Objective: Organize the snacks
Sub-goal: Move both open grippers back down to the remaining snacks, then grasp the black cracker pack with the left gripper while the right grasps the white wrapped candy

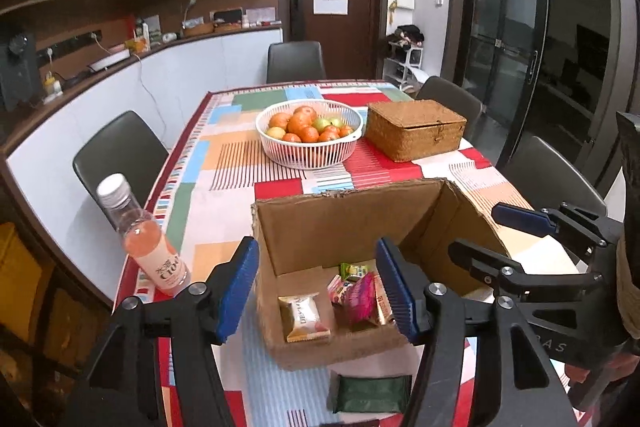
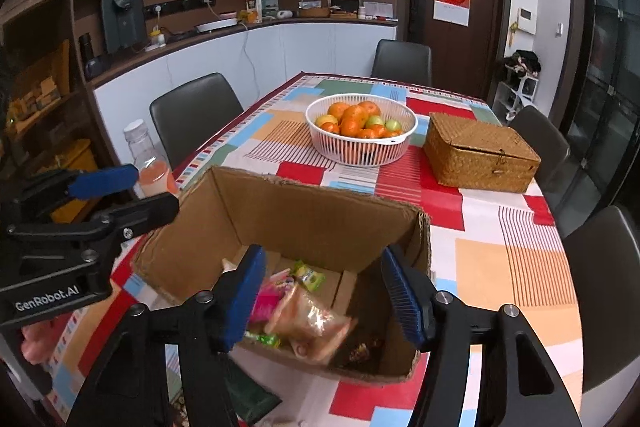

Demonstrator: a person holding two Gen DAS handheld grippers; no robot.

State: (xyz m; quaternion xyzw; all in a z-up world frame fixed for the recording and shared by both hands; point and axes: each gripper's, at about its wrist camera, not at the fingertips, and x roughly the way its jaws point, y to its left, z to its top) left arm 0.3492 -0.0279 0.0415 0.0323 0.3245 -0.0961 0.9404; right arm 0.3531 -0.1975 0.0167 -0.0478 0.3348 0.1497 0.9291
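Observation:
An open cardboard box (image 1: 340,215) (image 2: 280,211) stands on the table near its front edge and holds several snack packets: a white and orange one (image 1: 305,319), a pink one (image 1: 360,297) and a green one (image 1: 353,270). A clear orange packet (image 2: 310,323) looks blurred inside the box below my right gripper. My left gripper (image 1: 318,293) is open and empty above the box's near left side. My right gripper (image 2: 324,301) is open and empty above the box's near side; it also shows in the left wrist view (image 1: 486,233). A dark green packet (image 1: 370,393) lies on the table in front of the box.
A bottle of pink drink (image 1: 150,243) stands left of the box near the table edge. A white basket of fruit (image 1: 310,133) and a closed wicker box (image 1: 416,129) sit further back on the patterned tablecloth (image 1: 224,163). Dark chairs surround the table.

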